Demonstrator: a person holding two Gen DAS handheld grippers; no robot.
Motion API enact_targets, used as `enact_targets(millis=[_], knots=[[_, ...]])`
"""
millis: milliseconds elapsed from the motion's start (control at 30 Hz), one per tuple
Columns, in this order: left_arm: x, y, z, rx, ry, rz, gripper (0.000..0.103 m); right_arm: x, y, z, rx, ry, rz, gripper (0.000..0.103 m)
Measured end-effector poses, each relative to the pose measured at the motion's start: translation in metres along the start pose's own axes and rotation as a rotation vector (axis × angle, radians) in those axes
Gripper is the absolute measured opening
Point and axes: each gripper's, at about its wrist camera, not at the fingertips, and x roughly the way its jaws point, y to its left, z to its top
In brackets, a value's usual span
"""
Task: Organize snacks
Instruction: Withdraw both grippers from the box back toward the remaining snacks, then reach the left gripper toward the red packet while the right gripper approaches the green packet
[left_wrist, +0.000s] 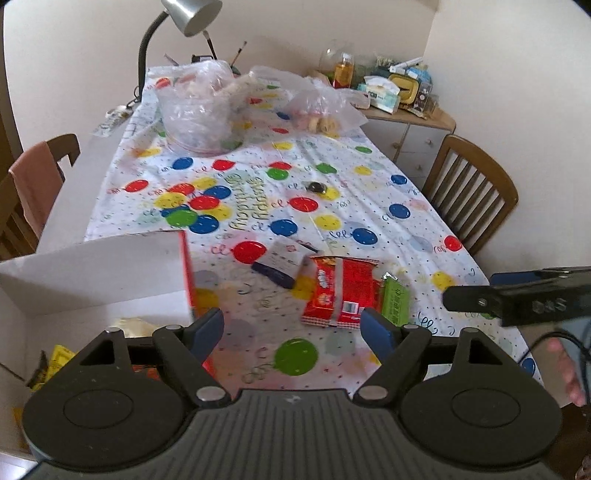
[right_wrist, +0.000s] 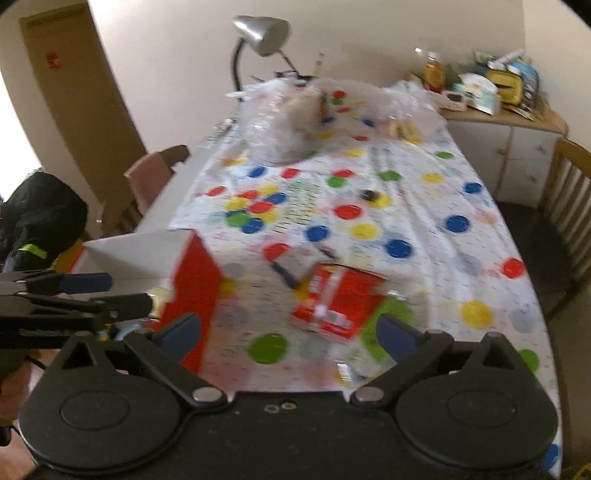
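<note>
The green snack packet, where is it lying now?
In the left wrist view the green snack packet lies on the tablecloth, touching the right edge of the red snack pack, just beyond the open left gripper.

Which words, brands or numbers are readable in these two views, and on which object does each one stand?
"Happy Birthday": on the tablecloth, printed upside down in the left wrist view.
Red snack packet: logo and barcode, too blurred to read.
Green packet: printing too small to read.
White and dark blue box: printing unreadable.
Right wrist view: too blurred; nothing readable.
</note>
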Motion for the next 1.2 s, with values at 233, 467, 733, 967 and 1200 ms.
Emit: enact_targets(millis=[233, 467, 733, 967, 1200], knots=[[0.025, -0.023, 0.006, -0.014, 0.035, 0.029, 0.081, 0.046, -0.065, 0.002, 0.16, 0.101, -0.059, 0.102], [0.041, -0.034, 0.005, -0.02, 0.061, 0.057, 0.081, 0.099, -0.094, 0.0, 0.279, 0.192, -0.095, 0.097], [0.042, -0.04, -0.001, -0.029, 0.063, 0.138, 0.081, 0.136, -0.093, -0.002, 0.279, 0.239, -0.139, 0.086], [0.026, -0.049, -0.006, -0.051, 0.069, 0.157, 0.081, 0.149, -0.09, -0.002, 0.28, 0.251, -0.14, 0.075], [0.01, -0.065, -0.007, -0.053, 0.059, 0.12, 0.081, 0.157, -0.084, -0.006, 0.256, 0.266, -0.151, 0.061]])
